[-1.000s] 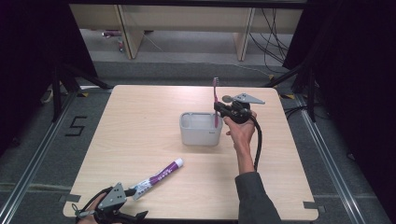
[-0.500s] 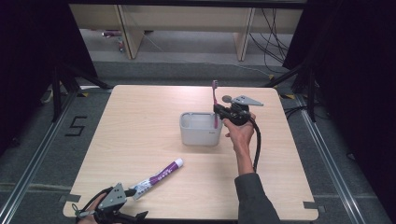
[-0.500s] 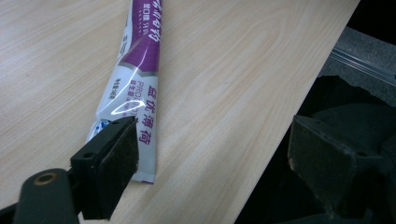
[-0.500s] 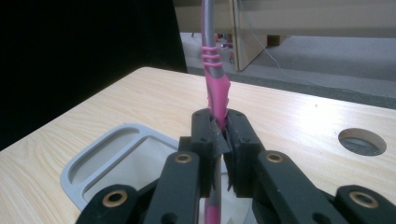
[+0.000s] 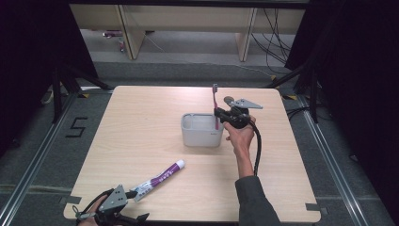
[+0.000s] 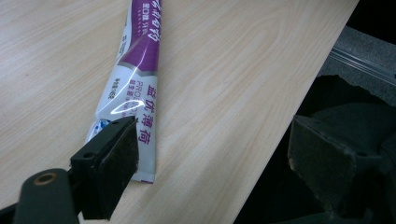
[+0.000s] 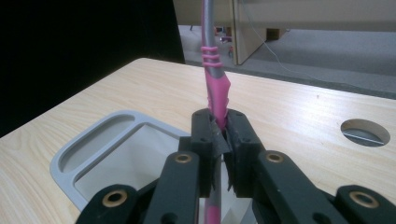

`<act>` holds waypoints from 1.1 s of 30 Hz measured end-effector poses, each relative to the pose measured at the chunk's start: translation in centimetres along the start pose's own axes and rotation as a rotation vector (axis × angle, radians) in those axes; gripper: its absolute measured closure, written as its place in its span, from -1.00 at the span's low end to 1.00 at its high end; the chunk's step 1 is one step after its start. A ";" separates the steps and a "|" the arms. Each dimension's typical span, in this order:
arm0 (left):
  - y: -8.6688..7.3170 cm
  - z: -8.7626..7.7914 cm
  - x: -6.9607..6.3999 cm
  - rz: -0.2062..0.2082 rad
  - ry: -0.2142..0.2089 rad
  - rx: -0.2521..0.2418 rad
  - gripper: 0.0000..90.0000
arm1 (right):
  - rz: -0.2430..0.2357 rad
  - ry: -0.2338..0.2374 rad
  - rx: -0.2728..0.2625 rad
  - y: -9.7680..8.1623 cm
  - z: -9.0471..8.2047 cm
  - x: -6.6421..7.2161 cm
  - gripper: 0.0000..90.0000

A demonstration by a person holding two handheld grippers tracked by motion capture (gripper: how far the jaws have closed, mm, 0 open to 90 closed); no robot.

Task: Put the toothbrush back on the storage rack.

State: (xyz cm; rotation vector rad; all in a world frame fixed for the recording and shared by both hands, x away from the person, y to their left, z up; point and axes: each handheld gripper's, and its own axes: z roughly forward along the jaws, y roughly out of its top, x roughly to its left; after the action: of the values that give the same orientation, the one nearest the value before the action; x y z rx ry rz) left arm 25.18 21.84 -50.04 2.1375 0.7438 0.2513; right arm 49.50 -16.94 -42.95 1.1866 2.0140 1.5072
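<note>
The right gripper [image 5: 217, 113] is pinching a pink toothbrush [image 5: 215, 100] between its fingers [image 7: 204, 135], pressed tight on the handle. The toothbrush is standing nearly upright, head up, over the right edge of the grey cup [image 5: 201, 131], which is sitting a little toward 1 o'clock from the middle of the bench [image 5: 141, 122]. In the right gripper view the handle is passing down between the fingers toward the inside of the cup.

The step in hand, I judge, is putting the toothbrush into the cup. To do it well, the hand should be keeping the handle vertical, bringing it a little toward 9 o'clock so it clears the rim, lowering until the end touches the bottom, and only then releasing.

The left gripper [image 5: 126, 209] is waiting at 7 o'clock, its fingers [image 6: 112, 163] spread wide, one resting just beside the flat end of the toothpaste [image 6: 135, 84].
</note>
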 end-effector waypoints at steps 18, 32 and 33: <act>0.0 0.1 0.0 -0.005 -0.003 -0.001 -0.65 | -0.010 -0.008 0.016 -0.8 0.0 -0.3 0.83; 0.0 0.1 0.0 0.002 -0.001 0.002 -0.65 | -0.035 -0.016 0.021 -0.9 0.0 -0.3 0.82; 0.0 0.1 0.0 -0.001 0.001 -0.001 -0.65 | -0.021 -0.023 0.016 -1.0 0.0 -0.1 0.82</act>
State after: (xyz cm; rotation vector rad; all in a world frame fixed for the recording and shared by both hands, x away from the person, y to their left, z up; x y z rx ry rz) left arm 25.19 21.82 -50.11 2.1363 0.7448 0.2518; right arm 49.15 -17.14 -43.84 1.1797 2.0216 1.4635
